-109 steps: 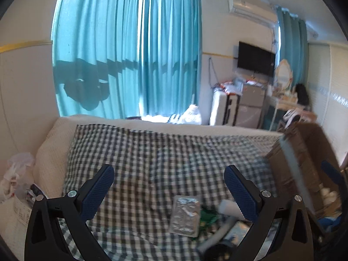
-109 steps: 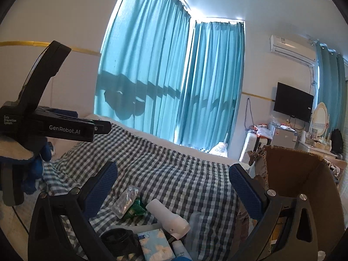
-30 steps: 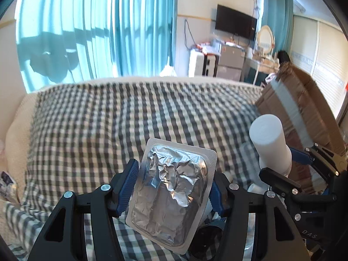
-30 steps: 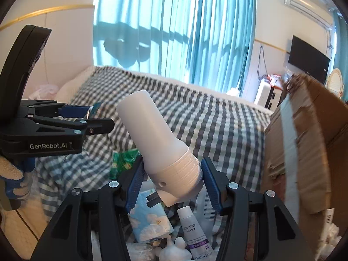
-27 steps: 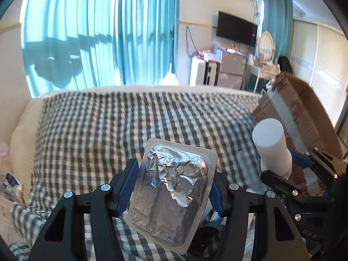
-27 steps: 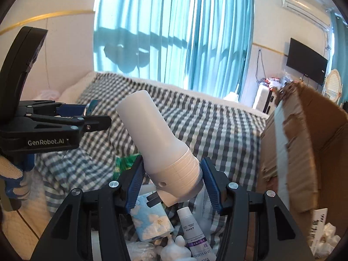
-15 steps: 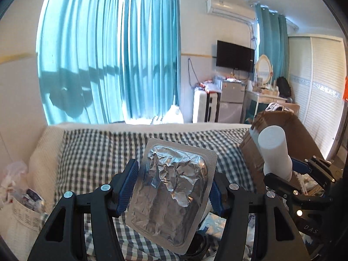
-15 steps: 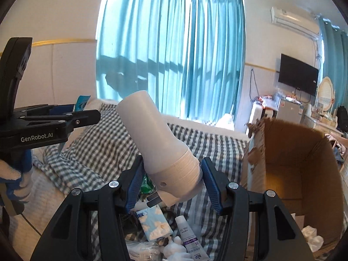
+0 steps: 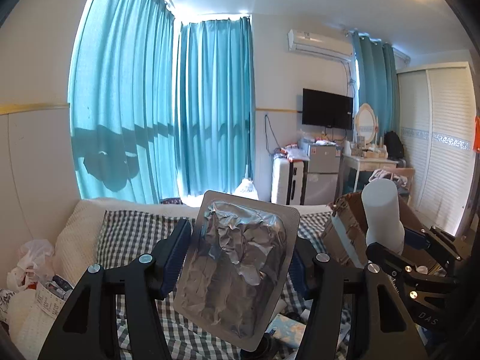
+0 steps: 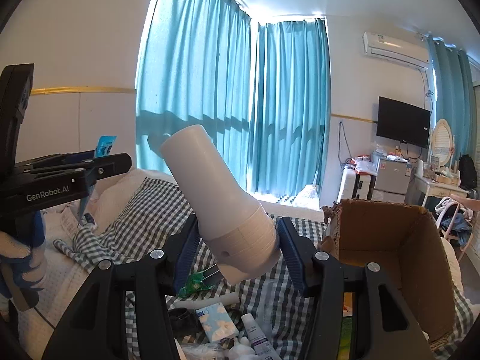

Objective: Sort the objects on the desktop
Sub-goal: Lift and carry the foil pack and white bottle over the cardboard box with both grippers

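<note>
- Left wrist view: our left gripper [image 9: 240, 259] has its fingers [image 9: 177, 255] closed on a silver foil blister pack [image 9: 237, 265], held up in the air above the checked bedspread [image 9: 132, 234]. The pack's long axis runs up and slightly right, its crinkled foil face toward the camera, its top edge at the height of the curtain [image 9: 168, 111] hem.
- Same view, at right: our right gripper [image 9: 399, 249] comes in from the side, clamped on a white bottle [image 9: 381, 207] that stands nearly upright here, flat end up, in front of the cardboard box [image 9: 345, 231].
- Right wrist view: the right gripper's [image 10: 237, 246] fingers [image 10: 289, 249] grip the white bottle [image 10: 216, 198] at its ribbed wide end; its long axis tilts up and to the left, narrow flat end toward the curtains.
- Only this view shows the open box's [image 10: 387, 234] bare interior, and the items lying on the bedspread [image 10: 150, 210] below: a tissue packet [image 10: 217, 321], a small tube [image 10: 255, 330] and a green wrapper [image 10: 195, 283].
- Here the left gripper [image 10: 99, 171] appears side-on at left, the blister pack seen only as a thin edge.
</note>
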The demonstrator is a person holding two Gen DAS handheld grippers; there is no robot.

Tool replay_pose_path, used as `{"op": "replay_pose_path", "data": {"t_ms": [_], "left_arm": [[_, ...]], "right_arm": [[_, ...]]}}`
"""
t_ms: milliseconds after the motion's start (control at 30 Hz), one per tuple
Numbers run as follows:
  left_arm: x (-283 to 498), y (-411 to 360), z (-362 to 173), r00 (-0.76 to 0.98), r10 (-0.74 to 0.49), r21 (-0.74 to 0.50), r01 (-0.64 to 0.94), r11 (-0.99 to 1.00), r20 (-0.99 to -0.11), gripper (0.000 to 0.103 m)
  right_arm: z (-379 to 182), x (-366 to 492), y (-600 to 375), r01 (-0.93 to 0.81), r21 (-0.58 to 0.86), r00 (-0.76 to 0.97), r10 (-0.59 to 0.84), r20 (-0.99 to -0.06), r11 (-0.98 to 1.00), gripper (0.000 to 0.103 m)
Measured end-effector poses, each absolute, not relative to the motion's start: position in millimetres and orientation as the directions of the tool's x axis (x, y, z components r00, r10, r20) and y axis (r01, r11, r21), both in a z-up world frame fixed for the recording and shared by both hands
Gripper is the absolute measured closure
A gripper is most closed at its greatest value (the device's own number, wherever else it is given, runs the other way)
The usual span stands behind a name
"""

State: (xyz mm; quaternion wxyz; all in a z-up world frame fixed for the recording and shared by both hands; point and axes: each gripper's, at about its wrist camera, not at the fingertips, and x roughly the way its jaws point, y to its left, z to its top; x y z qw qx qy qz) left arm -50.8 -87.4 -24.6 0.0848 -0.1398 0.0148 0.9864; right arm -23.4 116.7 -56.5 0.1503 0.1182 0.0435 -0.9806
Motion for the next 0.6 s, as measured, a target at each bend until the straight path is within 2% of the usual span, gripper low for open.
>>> {"op": "replay_pose_path", "data": {"t_ms": [300, 600], "left_arm": [[-36, -79, -15, -0.954, 0.186, -0.009, -0.189, -0.982, -0.233, 0.042], [-30, -55, 1, -0.948, 0.247, 0.002, -0.253, -0.967, -0.202, 0.042]], "right_arm": [[-41, 0, 123, 0.287, -0.055, -0.945, -0.273, -0.183, -0.956, 0.051], [-32, 9, 147, 0.206, -0.057, -0.970, -0.196, -0.145, -0.977, 0.051]]}}
